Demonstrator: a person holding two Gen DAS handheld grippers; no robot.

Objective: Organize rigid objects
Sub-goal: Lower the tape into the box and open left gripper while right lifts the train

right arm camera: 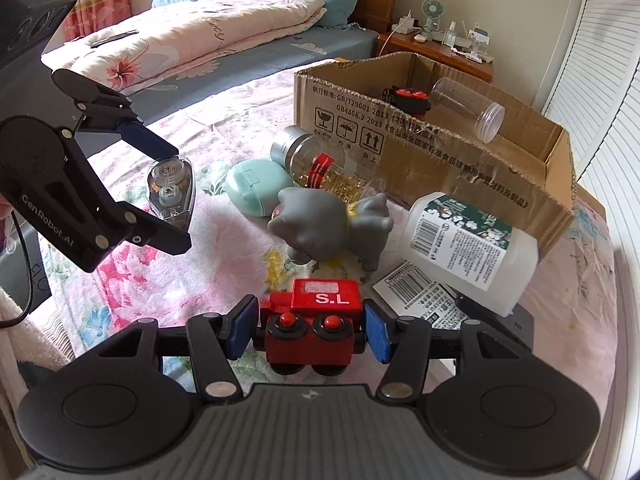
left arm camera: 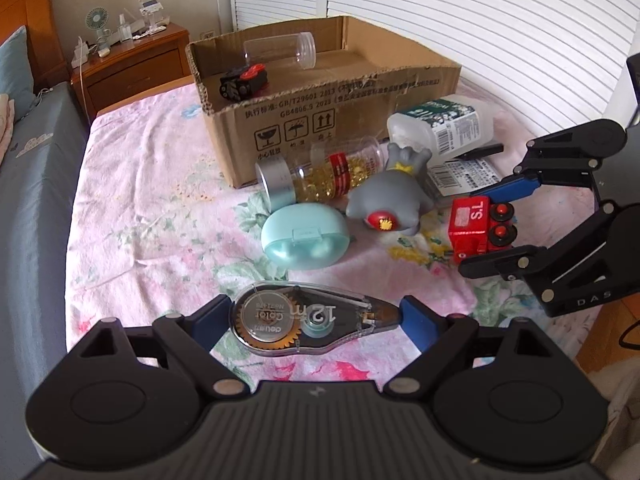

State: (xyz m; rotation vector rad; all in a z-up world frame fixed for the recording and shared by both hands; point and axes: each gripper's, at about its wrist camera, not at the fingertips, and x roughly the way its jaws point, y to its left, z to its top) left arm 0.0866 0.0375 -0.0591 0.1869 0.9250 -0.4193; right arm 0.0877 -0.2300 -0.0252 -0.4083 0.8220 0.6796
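Pink floral bedspread covers the bed; white louvred doors behind. Far left, a wooden nightstand holding a small fan. Left tongs clench a clear plastic correction-tape dispenser by its two ends, low over the spread near the front edge. Beyond it, a mint-green oval plastic case lies beside a clear capsule bottle with silver cap, the bottle on its side against an open brown cardboard box. Inside the box: a black-and-red toy vehicle and an empty clear plastic jar. Right of the case, a grey rubber animal figure; behind it, a white labelled plastic bottle on its side. Farthest right, right tongs grip a red wooden toy locomotive marked "S.L", pads on both flanks, just in front of the grey figure.
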